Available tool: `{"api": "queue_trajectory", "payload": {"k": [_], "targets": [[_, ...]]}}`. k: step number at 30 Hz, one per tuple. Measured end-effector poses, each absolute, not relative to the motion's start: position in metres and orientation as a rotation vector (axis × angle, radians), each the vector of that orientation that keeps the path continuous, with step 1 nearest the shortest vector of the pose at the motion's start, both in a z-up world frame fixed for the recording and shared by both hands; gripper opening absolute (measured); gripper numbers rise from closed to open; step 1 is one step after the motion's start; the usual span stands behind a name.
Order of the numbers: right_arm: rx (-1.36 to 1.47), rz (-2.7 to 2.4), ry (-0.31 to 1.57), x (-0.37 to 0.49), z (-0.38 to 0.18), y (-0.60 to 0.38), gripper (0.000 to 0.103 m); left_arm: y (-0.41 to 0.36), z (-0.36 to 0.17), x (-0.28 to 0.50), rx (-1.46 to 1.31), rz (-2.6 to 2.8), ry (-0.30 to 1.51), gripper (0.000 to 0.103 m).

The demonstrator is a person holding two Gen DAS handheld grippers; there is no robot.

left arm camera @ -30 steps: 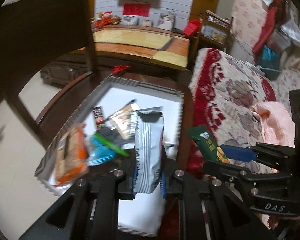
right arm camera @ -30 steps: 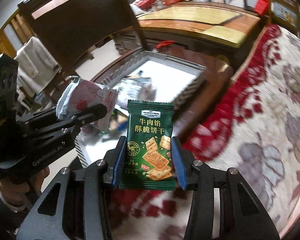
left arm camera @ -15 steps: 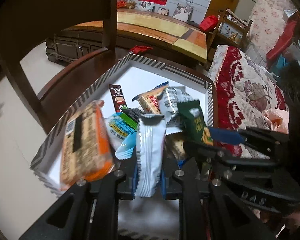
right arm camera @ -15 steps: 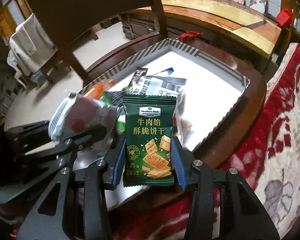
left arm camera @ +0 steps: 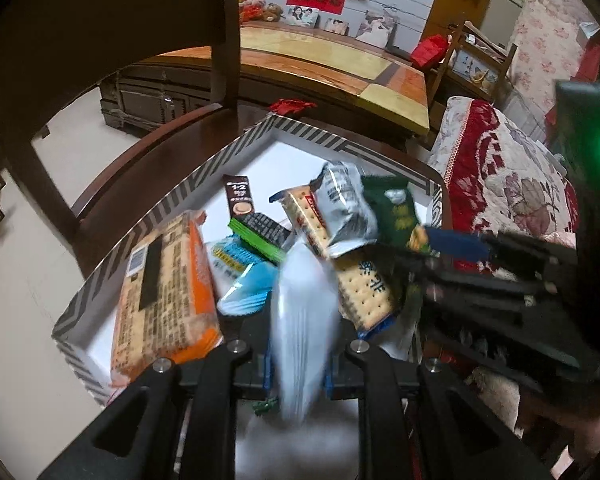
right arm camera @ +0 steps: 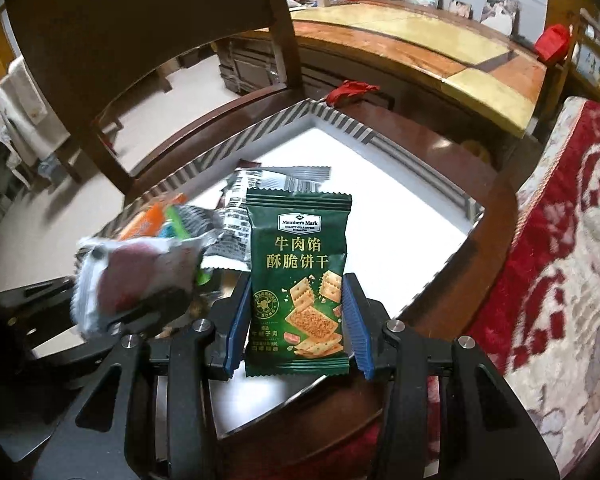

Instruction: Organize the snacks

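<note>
My left gripper (left arm camera: pixel 298 356) is shut on a white snack pouch (left arm camera: pixel 302 320), blurred, held over the near end of the striped-rim tray (left arm camera: pixel 172 196). The pouch also shows in the right wrist view (right arm camera: pixel 136 280), with a red patch on its face. My right gripper (right arm camera: pixel 296 320) is shut on a green Member's Mark cracker packet (right arm camera: pixel 298 276), held upright above the tray's white floor (right arm camera: pixel 372 184). That packet shows in the left wrist view (left arm camera: pixel 396 216) over the tray's right side. Several snacks lie in the tray: an orange cracker pack (left arm camera: pixel 164 288), a dark coffee stick (left arm camera: pixel 239 196).
The tray sits on a dark wooden chair seat (right arm camera: pixel 452 168) with its back (left arm camera: pixel 100 20) on the left. A red floral sofa (right arm camera: pixel 560 280) lies to the right. A low wooden table (left arm camera: pixel 340 68) stands behind. A red scrap (right arm camera: pixel 352 90) lies by the tray's far corner.
Both grippers have moved forward over the tray with their packets still held. The white pouch now shows motion blur.
</note>
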State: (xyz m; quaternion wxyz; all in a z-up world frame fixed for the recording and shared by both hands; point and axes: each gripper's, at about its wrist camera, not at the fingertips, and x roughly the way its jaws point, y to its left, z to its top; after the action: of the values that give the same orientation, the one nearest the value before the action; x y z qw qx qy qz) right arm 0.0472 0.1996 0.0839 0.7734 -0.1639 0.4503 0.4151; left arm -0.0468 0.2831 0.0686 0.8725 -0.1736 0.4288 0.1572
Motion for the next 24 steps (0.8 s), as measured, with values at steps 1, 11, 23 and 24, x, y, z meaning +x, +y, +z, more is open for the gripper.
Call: {"api": "queue_trajectory", "payload": {"k": [1, 11, 23, 24], "targets": [[-0.380, 0.878, 0.961, 0.049, 0.084, 0.201, 0.043, 0.283, 0.069, -0.048, -0.364, 0.333, 0.894, 0.023], [-0.260, 0.878, 1.044, 0.082, 0.076, 0.200, 0.050, 0.274, 0.081, -0.057, -0.363, 0.346, 0.840, 0.082], [-0.193, 0.879, 1.007, 0.073, 0.097, 0.172, 0.053, 0.274, 0.084, -0.065, -0.355, 0.404, 0.824, 0.086], [-0.183, 0.882, 1.003, 0.069, 0.099, 0.166, 0.053, 0.273, 0.085, -0.067, -0.350, 0.407, 0.820, 0.086]]}}
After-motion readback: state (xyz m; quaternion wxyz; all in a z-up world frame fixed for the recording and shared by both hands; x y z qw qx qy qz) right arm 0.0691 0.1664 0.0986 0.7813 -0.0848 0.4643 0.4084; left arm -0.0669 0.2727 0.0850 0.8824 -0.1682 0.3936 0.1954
